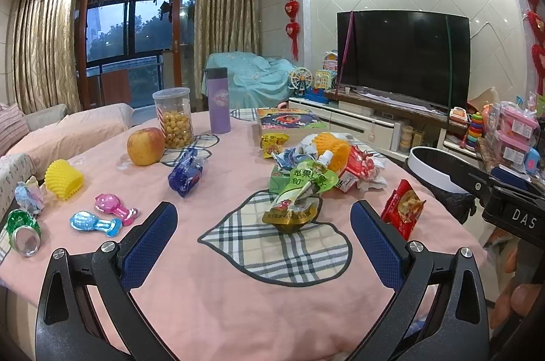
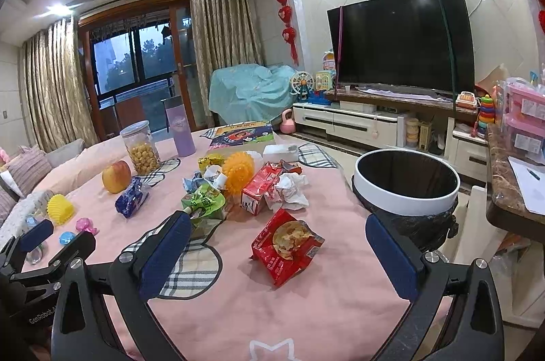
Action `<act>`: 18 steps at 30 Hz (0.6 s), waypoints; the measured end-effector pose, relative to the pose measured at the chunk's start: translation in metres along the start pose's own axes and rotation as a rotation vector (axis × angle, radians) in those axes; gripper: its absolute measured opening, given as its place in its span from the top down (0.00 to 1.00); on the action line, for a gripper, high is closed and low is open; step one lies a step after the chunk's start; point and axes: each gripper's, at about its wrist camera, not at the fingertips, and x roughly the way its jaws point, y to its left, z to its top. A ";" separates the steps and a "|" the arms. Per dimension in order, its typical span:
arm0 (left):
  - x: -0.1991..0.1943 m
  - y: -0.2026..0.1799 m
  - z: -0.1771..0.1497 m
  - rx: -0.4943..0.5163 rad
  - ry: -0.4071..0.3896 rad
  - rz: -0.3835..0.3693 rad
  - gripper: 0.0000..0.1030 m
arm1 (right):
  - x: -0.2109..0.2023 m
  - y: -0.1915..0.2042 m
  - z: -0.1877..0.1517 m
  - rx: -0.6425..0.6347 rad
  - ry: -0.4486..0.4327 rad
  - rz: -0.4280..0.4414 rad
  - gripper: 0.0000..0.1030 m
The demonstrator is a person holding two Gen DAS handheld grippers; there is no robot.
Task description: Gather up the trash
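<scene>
Two grippers face the littered table, and both stand wide open with nothing between the pads. We hold the right gripper just short of the red snack wrapper, which lies flat directly ahead of its fingers and centred in the gap; its long axis runs roughly along the fingers, tilted slightly toward the left one. The trash bin stands open just beyond the right finger, off the table edge. We judge the right gripper the nearer to both wrapper and bin.

The left gripper has the green-and-gold drink pouch straight ahead between its fingers, spout pointing away, not touching either pad.

Count, as far as we can separate the items:
- one red snack wrapper;
- one drink pouch;
- one red carton;
- one crumpled tissue;
- two foam fruit nets, orange and yellow;
- one blue wrapper;
- one crushed green can.

The central heap hides further pieces we cannot count.
</scene>
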 end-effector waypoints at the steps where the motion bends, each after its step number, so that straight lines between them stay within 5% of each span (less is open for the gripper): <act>1: 0.001 -0.001 0.000 0.001 0.001 0.000 0.00 | 0.001 0.000 0.000 0.002 0.002 0.001 0.00; 18: 0.023 -0.002 -0.007 0.006 0.074 -0.012 0.00 | 0.021 -0.013 -0.007 0.046 0.076 0.033 0.00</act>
